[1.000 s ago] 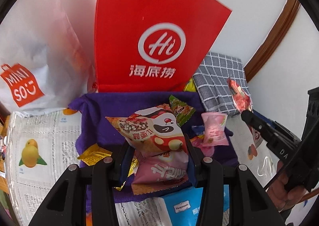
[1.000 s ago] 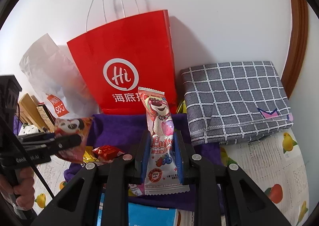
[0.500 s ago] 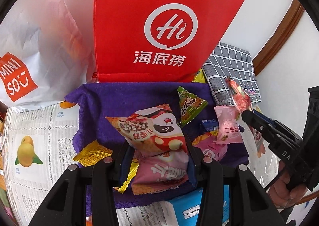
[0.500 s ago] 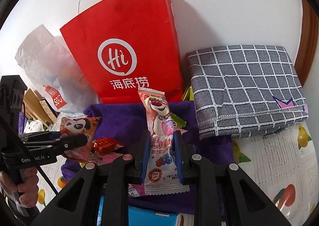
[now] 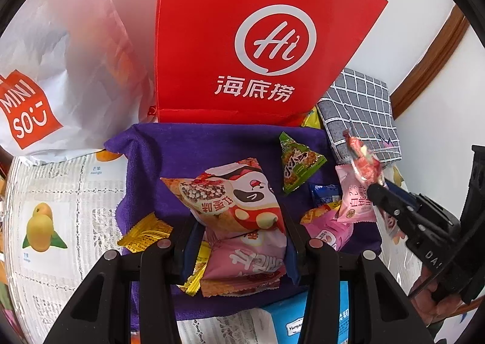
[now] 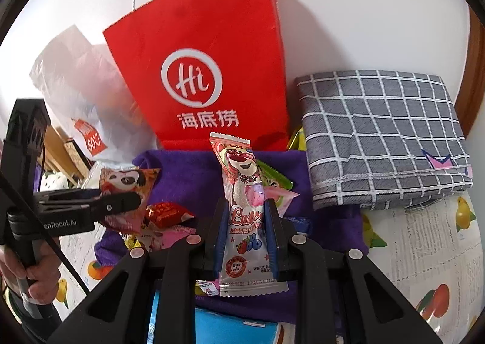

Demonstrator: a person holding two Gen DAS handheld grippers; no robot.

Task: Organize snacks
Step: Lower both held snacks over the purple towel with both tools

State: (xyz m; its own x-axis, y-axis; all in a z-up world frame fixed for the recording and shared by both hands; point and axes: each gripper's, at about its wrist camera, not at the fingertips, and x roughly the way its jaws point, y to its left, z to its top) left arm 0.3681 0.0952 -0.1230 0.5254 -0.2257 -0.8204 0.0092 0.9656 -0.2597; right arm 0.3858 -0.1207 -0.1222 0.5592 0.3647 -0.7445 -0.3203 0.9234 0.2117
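Observation:
My left gripper (image 5: 241, 233) is shut on a puffy panda-print snack bag (image 5: 233, 198) and holds it over the purple towel (image 5: 194, 147). From the right wrist view, the left gripper (image 6: 133, 200) and the panda bag (image 6: 127, 182) are at the left. My right gripper (image 6: 246, 222) is shut on a long bear-print lollipop packet (image 6: 242, 180), upright over the towel (image 6: 188, 174). Seen from the left wrist, the right gripper (image 5: 374, 192) holds it at the right edge. Loose snacks lie on the towel: a green triangular pack (image 5: 298, 166), pink packets (image 5: 353, 201), a gold wrapper (image 5: 145, 233), a red candy (image 6: 166, 213).
A red paper bag (image 5: 257, 41) stands behind the towel against the wall, a white plastic bag (image 5: 60, 56) to its left, and a folded grey checked cloth (image 6: 385, 138) to its right. A blue box (image 5: 303, 319) lies at the towel's near edge. A fruit-print tablecloth (image 5: 60, 192) covers the table.
The right gripper has sunk a little toward the towel, still holding the lollipop packet. The left gripper keeps the panda bag and has barely moved.

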